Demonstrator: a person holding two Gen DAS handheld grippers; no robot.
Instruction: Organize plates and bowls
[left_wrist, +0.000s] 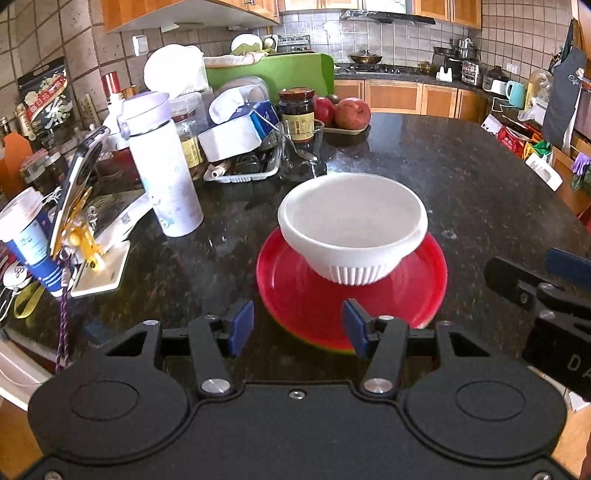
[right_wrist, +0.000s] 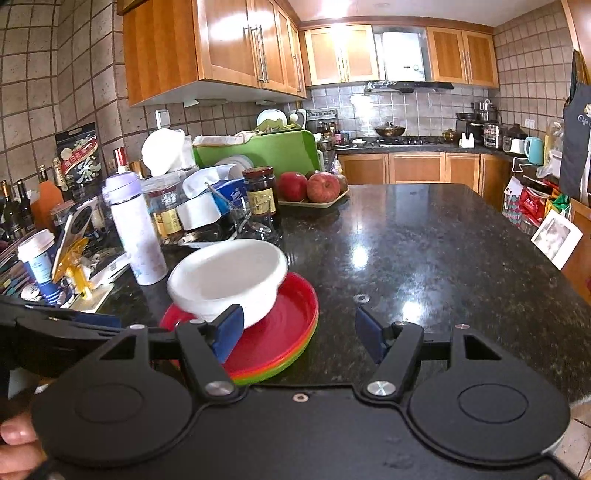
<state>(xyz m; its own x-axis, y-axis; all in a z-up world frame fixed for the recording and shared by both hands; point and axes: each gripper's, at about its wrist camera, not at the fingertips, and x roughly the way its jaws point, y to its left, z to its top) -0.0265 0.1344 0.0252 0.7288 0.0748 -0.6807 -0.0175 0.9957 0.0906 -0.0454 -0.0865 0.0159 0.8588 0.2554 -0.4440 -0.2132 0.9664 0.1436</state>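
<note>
The bowl (left_wrist: 351, 229) sat on the red plates (left_wrist: 295, 295), stacked to save counter (left_wrist: 461, 177) room. My left tongs (left_wrist: 298, 326) and right tongs (right_wrist: 299, 332) hung spread and empty just before the plates.

The white bowl (left_wrist: 351, 229) sits on the stack of plates (left_wrist: 351, 295) near the front edge of the counter (left_wrist: 461, 177). To the right of the bowl and behind it on that side, the dark stone lies bare as far as the far edge, leaving broad passage. To the left of the bowl, a white bottle (left_wrist: 162, 166) stands near, with a phone stand (left_wrist: 79, 221) and a paper cup (left_wrist: 29, 236) beyond it. Behind the bowl to the left, a glass (left_wrist: 301, 147), a sauce jar (left_wrist: 296, 112) and a tray of apples (left_wrist: 345, 110) crowd the way. The left claw (left_wrist: 297, 325) stands parted just before the plates; the right claw (right_wrist: 299, 332) stands parted beside them.
</note>
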